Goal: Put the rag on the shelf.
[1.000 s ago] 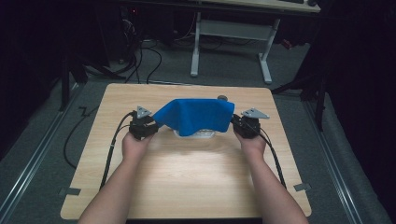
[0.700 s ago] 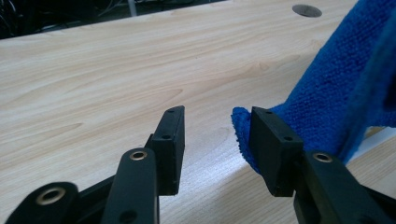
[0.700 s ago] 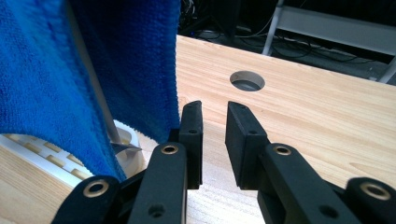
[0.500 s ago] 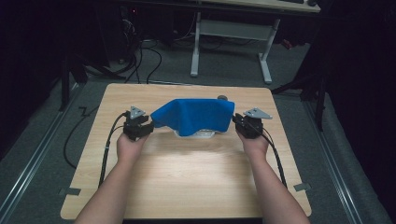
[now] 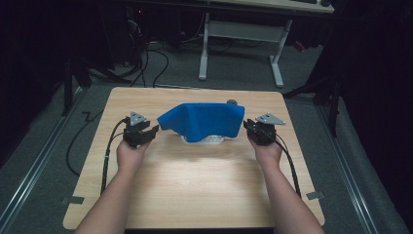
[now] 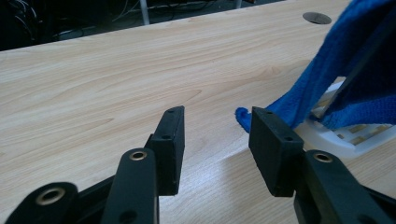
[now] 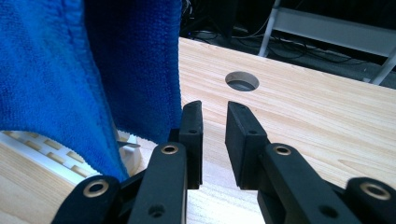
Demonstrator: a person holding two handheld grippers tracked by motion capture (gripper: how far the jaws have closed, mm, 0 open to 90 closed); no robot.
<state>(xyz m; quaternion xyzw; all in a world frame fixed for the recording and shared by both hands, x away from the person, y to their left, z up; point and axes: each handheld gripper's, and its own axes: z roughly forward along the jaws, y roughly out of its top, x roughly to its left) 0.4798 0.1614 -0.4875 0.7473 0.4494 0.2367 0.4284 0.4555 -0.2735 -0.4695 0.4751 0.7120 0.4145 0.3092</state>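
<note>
— Where does the blue cloth [image 5: 202, 122] sit relative to the two grippers?

— In the middle of the high view, draped like a tent over a white slotted rack [image 5: 204, 140] on the wooden table [image 5: 195, 190]. Its long axis runs left to right across the frame, one end toward each hand. The left gripper [image 5: 142, 135] is just beside the cloth's left corner, the right gripper [image 5: 254, 130] just beside its right edge; neither looks clearly nearer.

— And the jaws?

— Both pairs stand apart and hold nothing. In the left gripper view the cloth's drooping corner [image 6: 243, 116] lies at the tip of the right-hand jaw, toward the right of the frame, not between the pads. In the right gripper view the cloth [image 7: 93, 70] hangs at upper left, just outside the left-hand jaw.

— Materials?

— The cloth is a soft, nubbly microfibre with a stitched hem. The rack is hard white plastic with slots, and the table is smooth pale wood grain with a round cable hole [image 7: 241, 80].
</note>
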